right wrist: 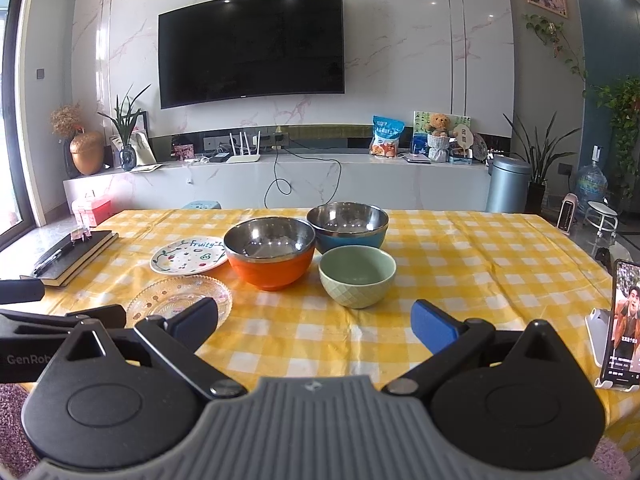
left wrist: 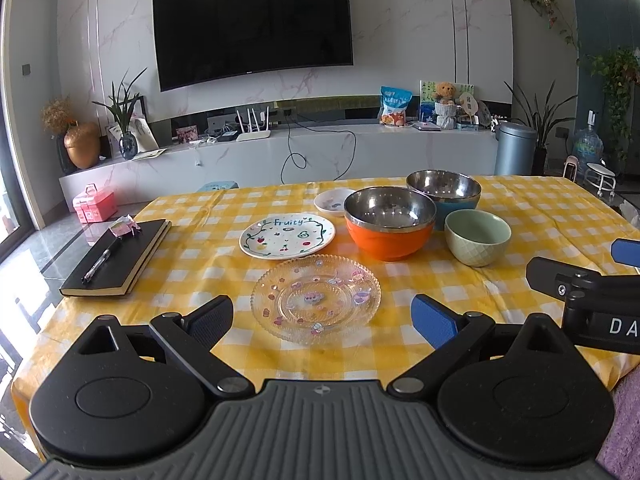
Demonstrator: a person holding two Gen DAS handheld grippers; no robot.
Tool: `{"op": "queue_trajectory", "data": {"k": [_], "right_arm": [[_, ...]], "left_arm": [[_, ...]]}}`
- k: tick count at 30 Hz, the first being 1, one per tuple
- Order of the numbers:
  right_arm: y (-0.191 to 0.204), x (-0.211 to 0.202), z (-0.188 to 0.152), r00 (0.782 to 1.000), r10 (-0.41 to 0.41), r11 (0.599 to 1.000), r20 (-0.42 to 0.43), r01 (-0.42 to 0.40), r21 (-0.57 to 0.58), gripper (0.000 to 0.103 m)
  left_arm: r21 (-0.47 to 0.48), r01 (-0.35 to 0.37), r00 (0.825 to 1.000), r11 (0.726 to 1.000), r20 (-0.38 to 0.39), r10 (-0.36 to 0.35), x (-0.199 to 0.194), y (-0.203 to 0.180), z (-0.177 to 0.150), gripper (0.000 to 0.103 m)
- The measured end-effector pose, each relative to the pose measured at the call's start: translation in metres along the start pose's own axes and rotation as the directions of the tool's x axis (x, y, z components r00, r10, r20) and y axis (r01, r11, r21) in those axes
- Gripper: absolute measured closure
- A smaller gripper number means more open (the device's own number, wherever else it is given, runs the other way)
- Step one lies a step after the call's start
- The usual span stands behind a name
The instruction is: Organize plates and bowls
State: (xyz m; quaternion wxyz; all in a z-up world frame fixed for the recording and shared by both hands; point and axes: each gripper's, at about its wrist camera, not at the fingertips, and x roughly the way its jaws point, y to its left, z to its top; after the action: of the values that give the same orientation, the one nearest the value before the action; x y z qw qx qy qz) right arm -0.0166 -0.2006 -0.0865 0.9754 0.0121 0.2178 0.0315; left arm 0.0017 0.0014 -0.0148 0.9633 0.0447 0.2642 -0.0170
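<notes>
We hold both claws wide and empty: the left claw (left wrist: 322,318) just behind the ribbed glass plate (left wrist: 316,298), the right claw (right wrist: 316,322) near the quilted green bowl (right wrist: 357,276) on the worktop (right wrist: 460,264).

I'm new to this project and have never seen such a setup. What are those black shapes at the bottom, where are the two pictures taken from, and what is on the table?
The black shapes are two handheld grippers, each carried by a person, each with a camera looking along its two fingers. One picture comes from the left gripper, one from the right gripper. Both are open and hold nothing. On the yellow checked table stand an orange bowl, a blue bowl and a green bowl, beside a clear glass plate, a "Fruity" plate and a small dish. A black notebook and a phone lie off to the sides.
</notes>
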Motion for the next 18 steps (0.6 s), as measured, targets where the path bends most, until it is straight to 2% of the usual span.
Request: {"op": "queue_trajectory", "data": {"k": [18], "right_arm": [[0.0017,0.0000,0.0004,0.999,0.032,0.999,-0.014,-0.031,0.004,0.002]], "left_arm": [[-0.005,0.001,1.000,1.000,-0.005,-0.001,-0.0002,0.0028,-0.0026,0.000]]}}
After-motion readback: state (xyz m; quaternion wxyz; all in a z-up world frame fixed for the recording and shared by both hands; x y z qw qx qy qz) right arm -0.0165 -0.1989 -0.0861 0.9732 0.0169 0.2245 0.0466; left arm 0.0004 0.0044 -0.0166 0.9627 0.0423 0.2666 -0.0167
